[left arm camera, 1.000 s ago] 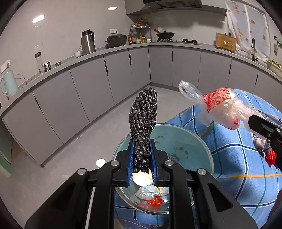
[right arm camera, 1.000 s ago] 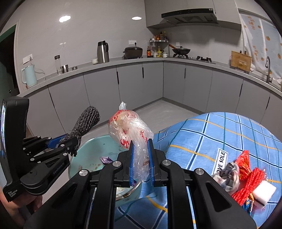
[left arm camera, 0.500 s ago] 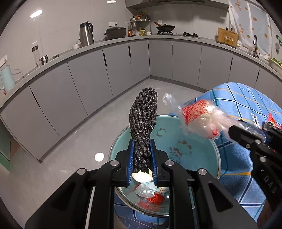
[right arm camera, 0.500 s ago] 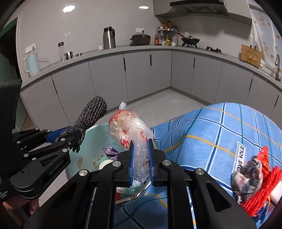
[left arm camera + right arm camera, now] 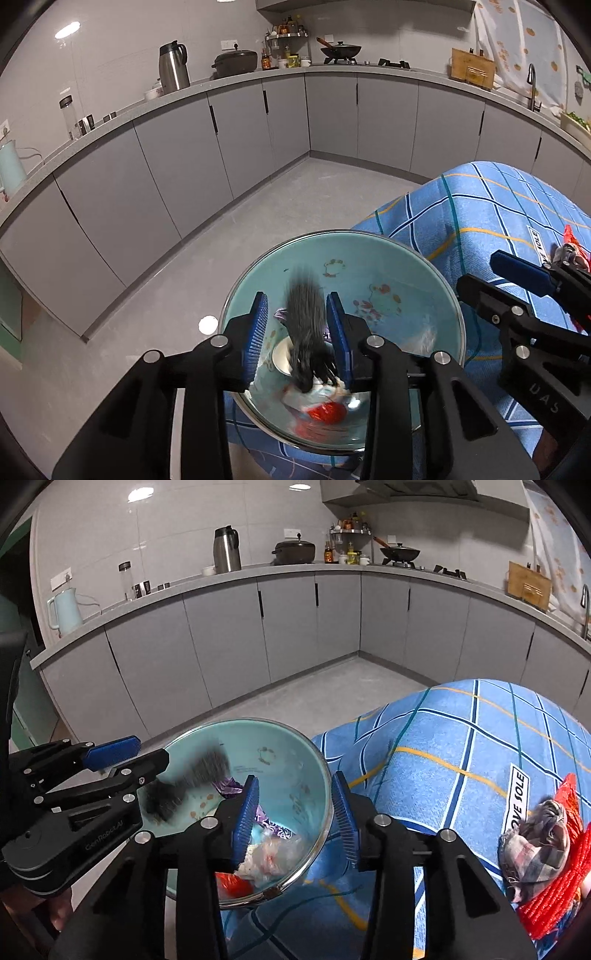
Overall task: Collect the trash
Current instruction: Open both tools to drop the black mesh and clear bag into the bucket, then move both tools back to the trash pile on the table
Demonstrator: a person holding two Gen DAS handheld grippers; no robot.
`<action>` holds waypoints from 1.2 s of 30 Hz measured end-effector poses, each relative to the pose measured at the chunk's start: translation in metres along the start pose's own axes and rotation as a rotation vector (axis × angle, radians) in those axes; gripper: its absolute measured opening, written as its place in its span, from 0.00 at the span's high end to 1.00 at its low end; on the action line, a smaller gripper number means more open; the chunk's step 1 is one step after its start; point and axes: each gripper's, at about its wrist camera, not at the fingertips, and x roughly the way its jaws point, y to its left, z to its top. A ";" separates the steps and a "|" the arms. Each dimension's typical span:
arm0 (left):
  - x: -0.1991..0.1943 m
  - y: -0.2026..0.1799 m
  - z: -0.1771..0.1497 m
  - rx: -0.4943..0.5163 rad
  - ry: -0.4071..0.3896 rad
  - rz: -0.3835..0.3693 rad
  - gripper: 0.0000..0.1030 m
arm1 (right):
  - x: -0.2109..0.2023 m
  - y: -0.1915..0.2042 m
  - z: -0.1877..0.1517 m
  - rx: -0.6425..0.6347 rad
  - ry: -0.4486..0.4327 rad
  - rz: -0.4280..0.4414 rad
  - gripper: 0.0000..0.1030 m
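Observation:
A teal bowl (image 5: 406, 251) with a steel rim sits at the edge of the table. My left gripper (image 5: 297, 332) is over it, its jaws opening. A dark knit scrap (image 5: 306, 332) falls blurred between the blue pads, which do not press on it. My right gripper (image 5: 295, 812) hangs over the bowl's (image 5: 314, 760) near side, its jaws opening with nothing between them. The clear plastic bag with red print (image 5: 273, 856) lies in the bowl below it. The knit scrap (image 5: 188, 786) shows beside the left gripper (image 5: 136, 757). The right gripper (image 5: 484, 277) shows at the right edge.
A red wrapper (image 5: 327, 411), a white cup (image 5: 282, 358) and a purple wrapper (image 5: 229, 786) lie in the bowl. The blue checked tablecloth (image 5: 461, 757) carries a grey plaid rag (image 5: 535, 834) and red mesh (image 5: 554, 897). Grey cabinets ring the bare floor.
Both grippers have sunk a little over the bowl and opened. The knit scrap has slipped from the left jaws and the plastic bag has dropped from the right jaws into the bowl.

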 end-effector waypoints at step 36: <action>-0.019 0.001 0.001 -0.003 -0.041 0.033 0.26 | -0.026 -0.008 -0.009 0.023 -0.034 -0.039 0.44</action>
